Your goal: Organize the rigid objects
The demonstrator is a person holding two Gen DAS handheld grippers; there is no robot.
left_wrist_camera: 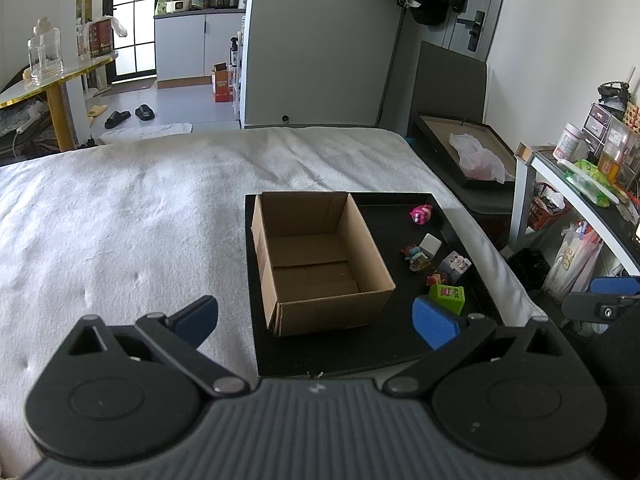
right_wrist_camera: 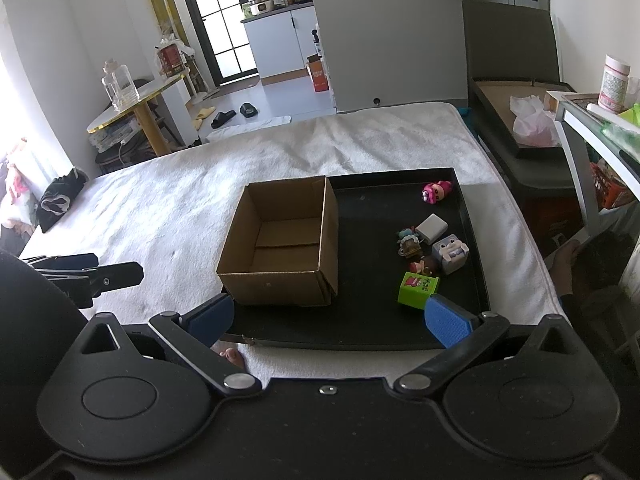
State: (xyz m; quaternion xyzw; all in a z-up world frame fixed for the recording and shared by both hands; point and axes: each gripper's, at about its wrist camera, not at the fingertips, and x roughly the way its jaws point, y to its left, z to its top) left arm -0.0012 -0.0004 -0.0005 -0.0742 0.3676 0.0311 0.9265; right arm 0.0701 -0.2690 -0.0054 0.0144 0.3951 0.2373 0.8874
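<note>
**Empty box, six small pieces waiting on the tray**

White bedding fills the middle of both views, and on it lies a black tray [right_wrist_camera: 472, 280] carrying an open cardboard box [right_wrist_camera: 280, 248] at centre frame. Nothing shows inside the box. To its right on the tray, well apart from the box wall, sit the loose pieces: a pink figure [right_wrist_camera: 437, 191] toward the upper right, a white block [right_wrist_camera: 432, 227], a grey cube toy [right_wrist_camera: 450, 253], two small figurines touching one another beside them, and a green carton [right_wrist_camera: 418, 288] lowest in frame.

The left gripper [left_wrist_camera: 316, 320] and the right gripper [right_wrist_camera: 330, 318] both hang short of the tray with jaws spread wide, holding nothing.

Sorting has not begun, by the look of it. The green carton lies closest to the right gripper's blue pad and stands clear of its neighbours, so it seems the sensible first pick. Square the jaws on its flat sides, close gently, lift straight up before crossing over the box wall. The clustered figurines will likely need a narrower, careful approach.
</note>
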